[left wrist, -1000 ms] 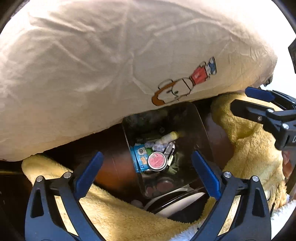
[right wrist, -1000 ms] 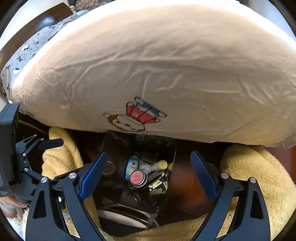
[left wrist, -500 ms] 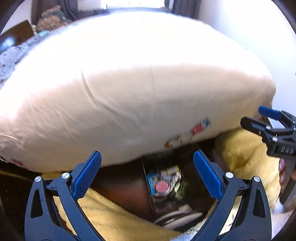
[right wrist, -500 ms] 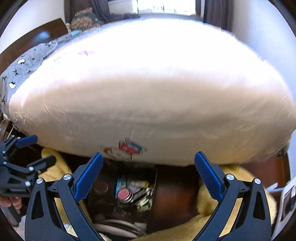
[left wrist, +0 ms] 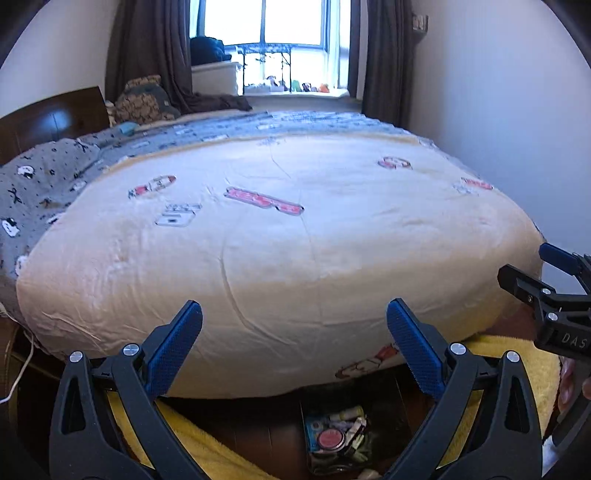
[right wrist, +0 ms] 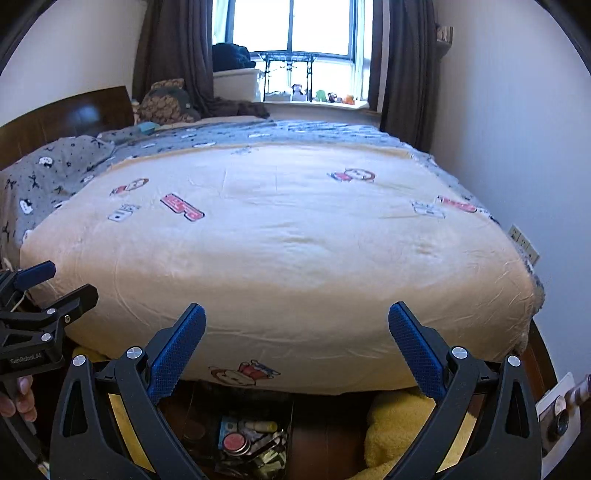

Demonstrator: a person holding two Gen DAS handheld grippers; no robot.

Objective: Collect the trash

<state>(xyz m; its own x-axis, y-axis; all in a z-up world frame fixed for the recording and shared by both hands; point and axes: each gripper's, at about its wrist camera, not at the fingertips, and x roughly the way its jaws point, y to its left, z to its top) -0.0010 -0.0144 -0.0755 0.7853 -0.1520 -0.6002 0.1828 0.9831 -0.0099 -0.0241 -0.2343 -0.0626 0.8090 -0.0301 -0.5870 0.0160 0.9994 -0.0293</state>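
A dark trash bin (left wrist: 384,417) (right wrist: 192,417) stands on the floor at the foot of the bed, low in both wrist views. Inside lie a red round lid (left wrist: 331,439) (right wrist: 233,442), a blue packet (left wrist: 314,424) and other scraps. My left gripper (left wrist: 294,332) hangs open above the bin with nothing between its blue pads. My right gripper (right wrist: 296,332) is also open and empty, and shows at the right edge of the left wrist view (left wrist: 532,266). The left gripper shows at the left edge of the right wrist view (right wrist: 55,284).
A bed with a cream quilt (left wrist: 280,236) (right wrist: 273,236) fills the middle ahead. Yellow fleece blankets (left wrist: 207,446) (right wrist: 399,428) lie on the dark wooden floor either side of the bin. A wall (right wrist: 517,129) runs on the right, a window (left wrist: 291,22) at the far end.
Both grippers have risen and tilted up away from the bin, so the bed top, the window and the room came into view. The bin has slid to the lower edge.
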